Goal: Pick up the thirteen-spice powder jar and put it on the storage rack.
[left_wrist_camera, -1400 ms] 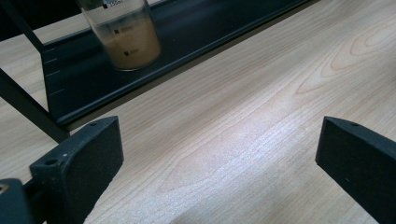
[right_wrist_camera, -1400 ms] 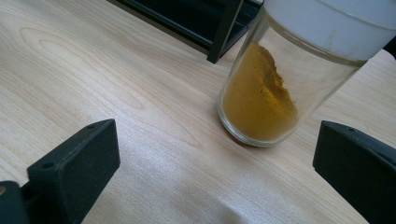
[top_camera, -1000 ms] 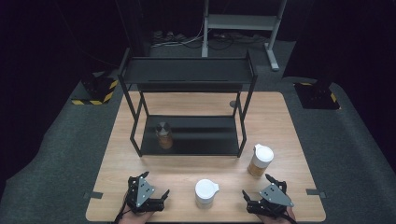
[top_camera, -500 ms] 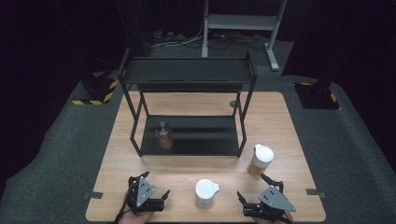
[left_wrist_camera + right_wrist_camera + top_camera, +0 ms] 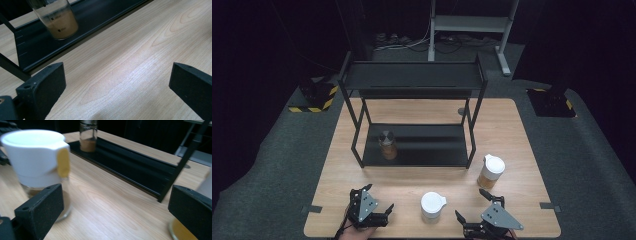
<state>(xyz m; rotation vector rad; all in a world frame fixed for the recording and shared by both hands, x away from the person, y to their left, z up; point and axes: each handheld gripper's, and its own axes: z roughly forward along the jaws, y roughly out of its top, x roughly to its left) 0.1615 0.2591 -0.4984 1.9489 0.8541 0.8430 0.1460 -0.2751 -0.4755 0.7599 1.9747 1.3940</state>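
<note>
A black two-tier rack (image 5: 412, 80) stands on the wooden table (image 5: 507, 130). On its lower shelf (image 5: 30, 50) sits a glass jar of brown powder (image 5: 386, 145) (image 5: 56, 20) (image 5: 88, 135). A white-lidded jar (image 5: 432, 205) (image 5: 37, 157) stands near the front edge, and a second white-lidded jar with amber contents (image 5: 490, 171) (image 5: 182, 230) is at the right. My left gripper (image 5: 376, 199) (image 5: 117, 75) is open over bare wood, angled at the shelf jar. My right gripper (image 5: 472, 205) (image 5: 115, 200) is open, just right of the front jar and apart from it.
The rack's upper shelf (image 5: 412, 75) is bare. Its thin black legs (image 5: 472, 135) stand between the grippers and the back of the table. Dark carpet (image 5: 272, 165) surrounds the table, with a metal stand (image 5: 467, 22) behind.
My right gripper has shifted a little left and toward the front edge, turning toward the front white-lidded jar. The left gripper has stayed put.
</note>
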